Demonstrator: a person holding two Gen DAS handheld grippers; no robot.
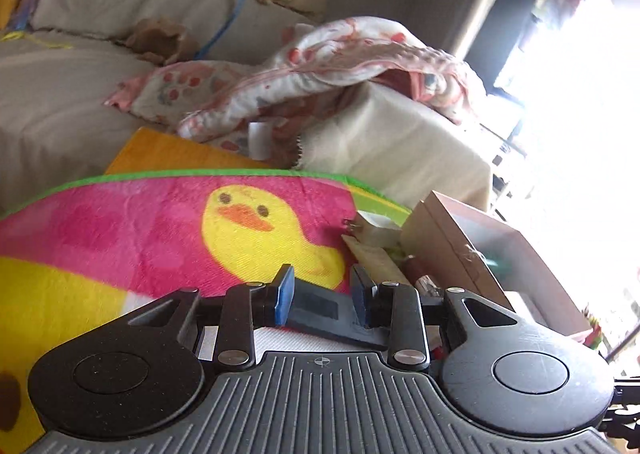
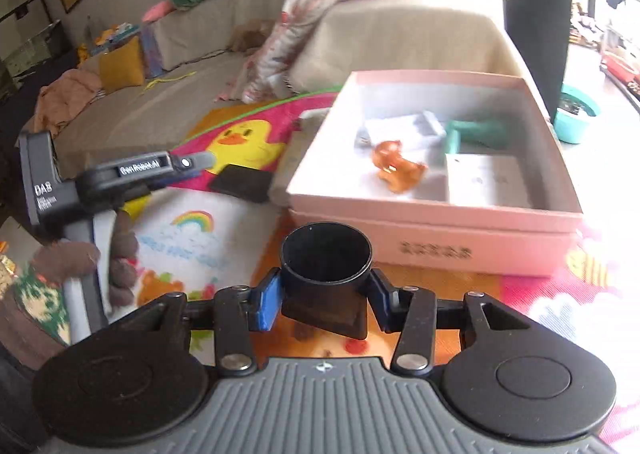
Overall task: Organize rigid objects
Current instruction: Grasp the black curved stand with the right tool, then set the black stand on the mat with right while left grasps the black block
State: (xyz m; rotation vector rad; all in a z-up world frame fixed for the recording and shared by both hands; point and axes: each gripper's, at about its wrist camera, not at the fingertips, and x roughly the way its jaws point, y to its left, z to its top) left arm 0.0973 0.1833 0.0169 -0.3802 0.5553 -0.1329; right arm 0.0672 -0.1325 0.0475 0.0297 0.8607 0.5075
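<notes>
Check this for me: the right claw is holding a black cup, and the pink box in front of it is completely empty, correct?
Not quite. The right claw does hold the black cup, but the pink box is not empty: the right wrist view shows an orange piece, a green item and white items inside.

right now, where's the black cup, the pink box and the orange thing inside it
black cup [image 2: 326,254]: right wrist view, on its dark inside, just below the rim
pink box [image 2: 436,250]: right wrist view, on its front wall
orange thing [image 2: 398,166]: right wrist view, on its middle, inside the box
</notes>
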